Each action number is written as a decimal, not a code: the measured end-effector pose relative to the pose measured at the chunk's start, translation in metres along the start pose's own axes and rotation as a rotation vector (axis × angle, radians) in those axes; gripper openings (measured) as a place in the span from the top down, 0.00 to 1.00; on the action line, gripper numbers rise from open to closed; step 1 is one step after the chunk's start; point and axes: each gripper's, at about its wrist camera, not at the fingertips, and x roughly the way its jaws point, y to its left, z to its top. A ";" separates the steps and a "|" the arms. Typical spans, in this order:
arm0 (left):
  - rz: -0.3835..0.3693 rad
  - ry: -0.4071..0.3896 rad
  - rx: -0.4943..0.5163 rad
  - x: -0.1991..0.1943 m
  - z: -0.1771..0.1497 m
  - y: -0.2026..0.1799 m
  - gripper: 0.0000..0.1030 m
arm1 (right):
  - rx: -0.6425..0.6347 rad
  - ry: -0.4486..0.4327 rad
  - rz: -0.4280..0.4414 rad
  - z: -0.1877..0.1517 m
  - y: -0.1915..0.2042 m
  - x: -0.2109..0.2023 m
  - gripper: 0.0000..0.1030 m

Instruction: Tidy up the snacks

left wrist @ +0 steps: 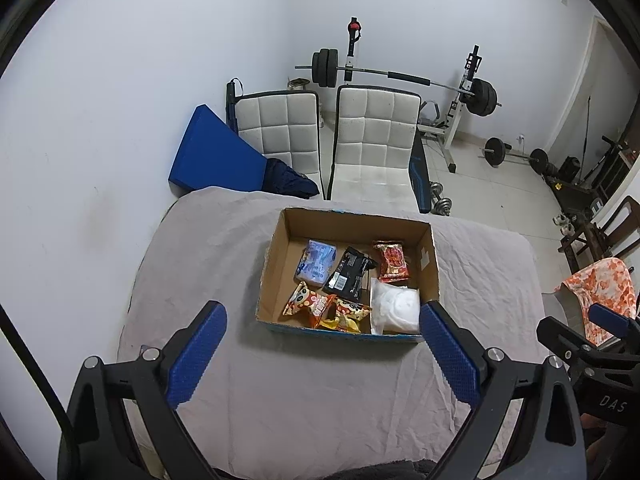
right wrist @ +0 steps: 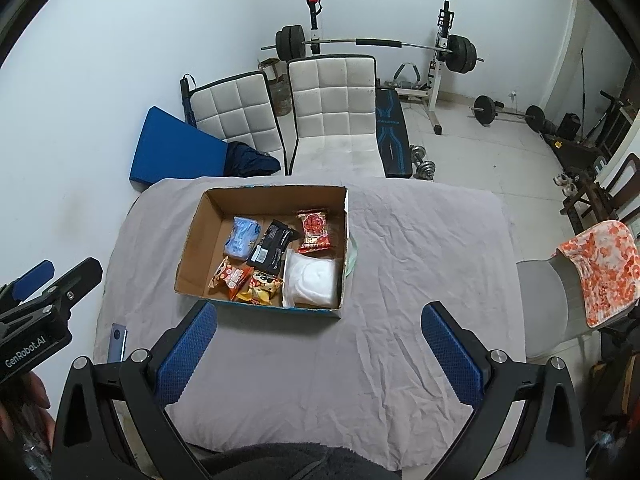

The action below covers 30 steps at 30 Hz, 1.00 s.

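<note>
Six snack packets lying in one open cardboard box [right wrist: 192, 248] on the cloth-covered counter [right wrist: 420, 240], toward its far edge and left of centre. Counted: one pale blue pack [right wrist: 242, 237] and one black pouch [right wrist: 272, 251] near the box's far wall, one red pack [right wrist: 315, 230] toward its far right corner, two orange cartoon bags [right wrist: 244, 280] along the near wall, one white bag [right wrist: 311, 279] in the near right corner.

Judged light, soft and crinkly, probably slippery film; puffed bags likely crushable, so best pinched at a crimped end seam rather than across the belly.

Left gripper [left wrist: 322, 344] and right gripper [right wrist: 320, 344] both spread wide, jaws released, holding nothing, hanging above the counter's near edge, well short of the box.

One phone-like slab [right wrist: 117, 340] at the counter's left edge.
</note>
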 end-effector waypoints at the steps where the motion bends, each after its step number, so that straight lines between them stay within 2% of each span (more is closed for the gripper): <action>1: 0.000 0.001 0.000 0.000 0.000 0.000 0.04 | 0.001 -0.001 -0.001 0.000 0.000 -0.001 0.00; 30: 0.004 -0.017 0.018 -0.007 0.000 -0.005 0.04 | 0.026 -0.033 -0.028 0.008 -0.005 -0.011 0.00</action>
